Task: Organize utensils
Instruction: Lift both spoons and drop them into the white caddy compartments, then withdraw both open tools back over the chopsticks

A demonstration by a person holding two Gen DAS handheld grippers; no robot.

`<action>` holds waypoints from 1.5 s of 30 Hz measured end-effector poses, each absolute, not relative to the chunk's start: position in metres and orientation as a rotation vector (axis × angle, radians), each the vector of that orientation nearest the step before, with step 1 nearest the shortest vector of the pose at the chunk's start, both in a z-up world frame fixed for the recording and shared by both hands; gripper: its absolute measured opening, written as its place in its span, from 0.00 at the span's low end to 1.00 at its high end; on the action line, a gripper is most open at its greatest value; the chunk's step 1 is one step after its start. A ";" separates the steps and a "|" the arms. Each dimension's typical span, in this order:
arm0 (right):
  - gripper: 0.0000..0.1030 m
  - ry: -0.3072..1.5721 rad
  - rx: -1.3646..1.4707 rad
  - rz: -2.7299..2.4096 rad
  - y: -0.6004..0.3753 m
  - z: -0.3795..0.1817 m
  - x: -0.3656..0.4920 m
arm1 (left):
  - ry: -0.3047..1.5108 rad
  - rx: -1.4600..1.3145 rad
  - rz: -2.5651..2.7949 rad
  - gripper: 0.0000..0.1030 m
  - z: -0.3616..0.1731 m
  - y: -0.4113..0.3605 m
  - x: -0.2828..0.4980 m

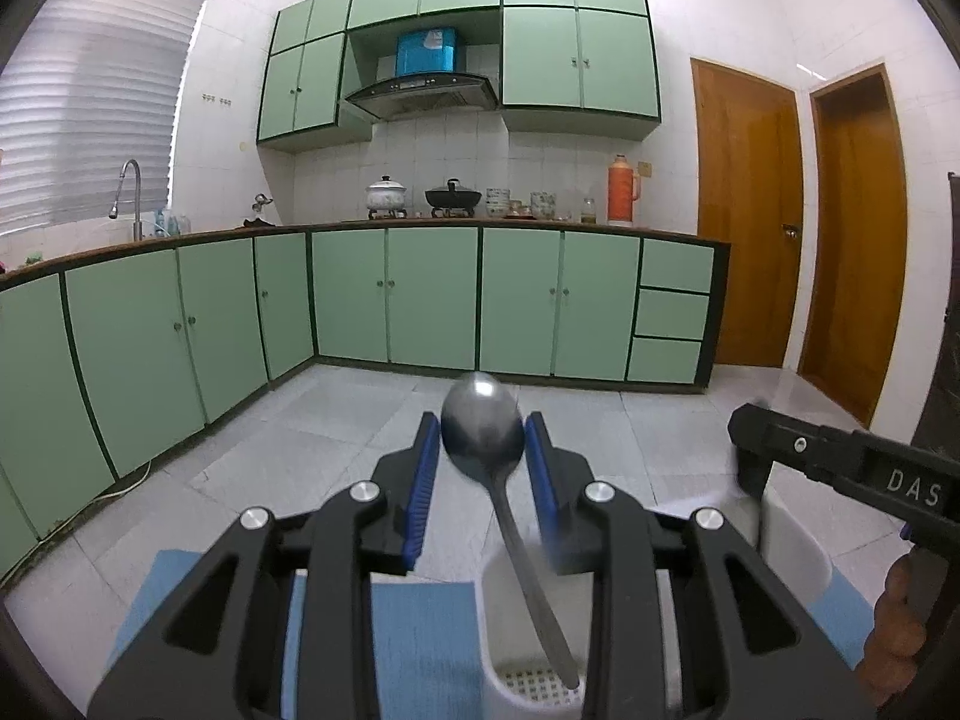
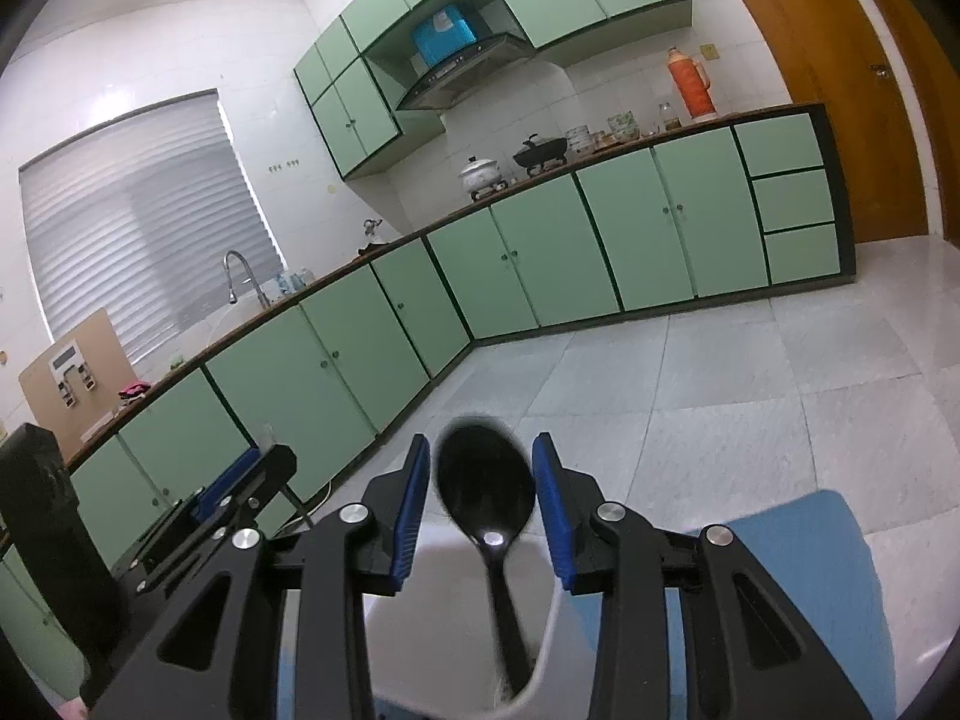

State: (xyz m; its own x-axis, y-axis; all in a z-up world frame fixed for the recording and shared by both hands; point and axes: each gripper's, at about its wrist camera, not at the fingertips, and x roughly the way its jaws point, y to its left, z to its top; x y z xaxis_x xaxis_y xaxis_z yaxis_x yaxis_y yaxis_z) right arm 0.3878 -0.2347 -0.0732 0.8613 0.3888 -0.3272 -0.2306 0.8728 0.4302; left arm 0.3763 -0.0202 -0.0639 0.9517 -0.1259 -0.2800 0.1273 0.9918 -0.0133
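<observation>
The left claw (image 1: 483, 444) stands part open, its two blue ribbed pads flanking the bowl of one steel spoon (image 1: 483, 426). Whether the pads press the bowl cannot be told; the gaps look very thin. The spoon's slim handle slants down into a white plastic holder (image 1: 501, 600), its tip resting on the holder's perforated floor. The holder stands on a blue mat (image 1: 420, 630).

The right claw (image 2: 483, 480) is likewise part open, two blue pads either side of the oval bowl of one glossy black spoon (image 2: 485, 483), narrow gaps showing on both sides. That spoon's handle drops into a rounded white compartment (image 2: 438, 612) of the holder, on the same blue mat (image 2: 810, 570).

Both claws point slightly downward, side by side; each shows at the edge of the other's view. Fingers of a hand (image 1: 900, 624) curl round the right claw's grip.

Beyond lie a pale tiled floor (image 1: 336, 414) and green cabinets (image 1: 432, 294).
</observation>
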 end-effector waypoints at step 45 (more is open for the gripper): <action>0.66 0.735 0.262 0.135 -0.258 -0.155 0.102 | 0.606 0.011 -0.113 0.91 -0.135 0.013 0.115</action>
State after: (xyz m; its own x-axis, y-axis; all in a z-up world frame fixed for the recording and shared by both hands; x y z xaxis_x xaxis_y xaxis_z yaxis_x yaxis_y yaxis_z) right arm 0.1020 -0.2582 -0.1549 0.7348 0.2128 -0.6440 -0.0300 0.9588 0.2826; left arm 0.1154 0.0128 -0.1347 0.8159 -0.1032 -0.5689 0.1093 0.9937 -0.0234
